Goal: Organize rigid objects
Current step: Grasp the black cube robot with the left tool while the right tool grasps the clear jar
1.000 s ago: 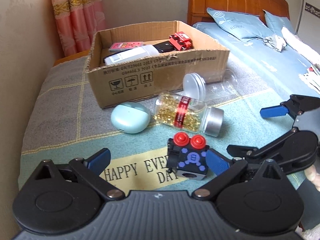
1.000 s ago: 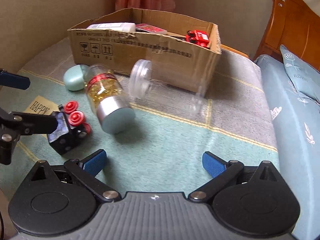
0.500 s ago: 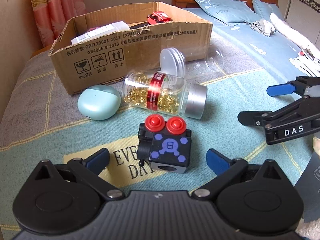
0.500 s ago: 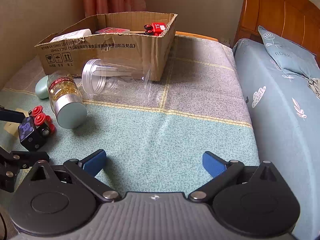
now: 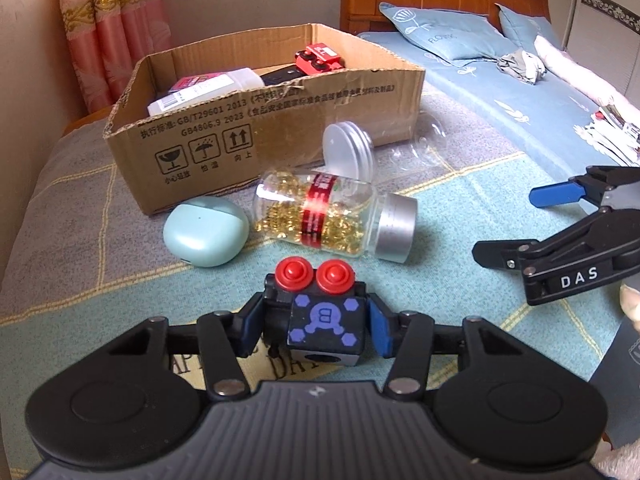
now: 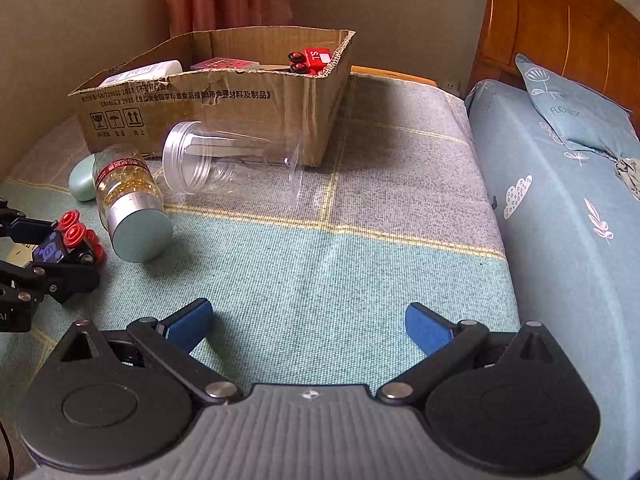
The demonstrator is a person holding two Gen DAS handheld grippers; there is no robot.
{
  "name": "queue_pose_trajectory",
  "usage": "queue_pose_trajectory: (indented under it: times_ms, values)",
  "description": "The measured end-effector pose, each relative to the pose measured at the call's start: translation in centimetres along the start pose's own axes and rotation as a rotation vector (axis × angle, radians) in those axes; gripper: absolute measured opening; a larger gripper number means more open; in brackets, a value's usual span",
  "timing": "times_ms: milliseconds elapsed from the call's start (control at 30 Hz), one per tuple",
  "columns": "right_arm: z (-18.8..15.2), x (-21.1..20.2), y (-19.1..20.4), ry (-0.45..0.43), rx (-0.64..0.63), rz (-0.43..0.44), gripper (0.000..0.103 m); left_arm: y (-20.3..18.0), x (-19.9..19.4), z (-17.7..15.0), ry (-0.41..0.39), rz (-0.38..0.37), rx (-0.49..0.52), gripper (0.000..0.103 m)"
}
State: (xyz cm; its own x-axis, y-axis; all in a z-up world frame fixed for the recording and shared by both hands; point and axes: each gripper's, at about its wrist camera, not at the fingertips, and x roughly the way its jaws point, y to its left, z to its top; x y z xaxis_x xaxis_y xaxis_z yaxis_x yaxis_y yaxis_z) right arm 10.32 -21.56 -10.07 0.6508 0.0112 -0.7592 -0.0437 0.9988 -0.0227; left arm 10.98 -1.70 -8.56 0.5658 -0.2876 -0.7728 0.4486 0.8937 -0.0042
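Now | left gripper point(image 5: 316, 326) jaws clamp cube toy point(image 5: 326, 320) | right gripper point(image 6: 308, 320) low, agape

— How's the left tool point(image 5: 316, 326) standing?
— Low and level, its blue pads point(image 5: 379, 332) pressed in from both sides, clamped tight.
— And the right tool point(image 6: 308, 324)?
— Off to the right, fingers point(image 6: 426, 330) spread wide, gripping nothing.

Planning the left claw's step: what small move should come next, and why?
Probably lift the black cube toy straight up: the left claw has its pads against both sides, the toy sits on the blanket, and the cardboard box lies ahead.
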Motion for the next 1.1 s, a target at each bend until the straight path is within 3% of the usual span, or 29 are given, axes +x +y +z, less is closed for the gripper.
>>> queue_pose_trajectory:
  times_ms: [367,700,1100]
  values:
    - [0.9,-0.5,0.0,0.012,0.031,0.021,0.103,5.9,-0.5,-0.5,0.019,0.159,-0.201,0.052]
    - [6.4,-0.9,0.7,-0.07,0.045,0.13,0.103,6.6,-0.4,-0.5,0.013,0.164,-0.216,0.052]
    - [9.2,2.9,2.6,-0.005,0.098,0.182,0.103,6.7,-0.4,-0.4,0.013,0.159,-0.217,0.052]
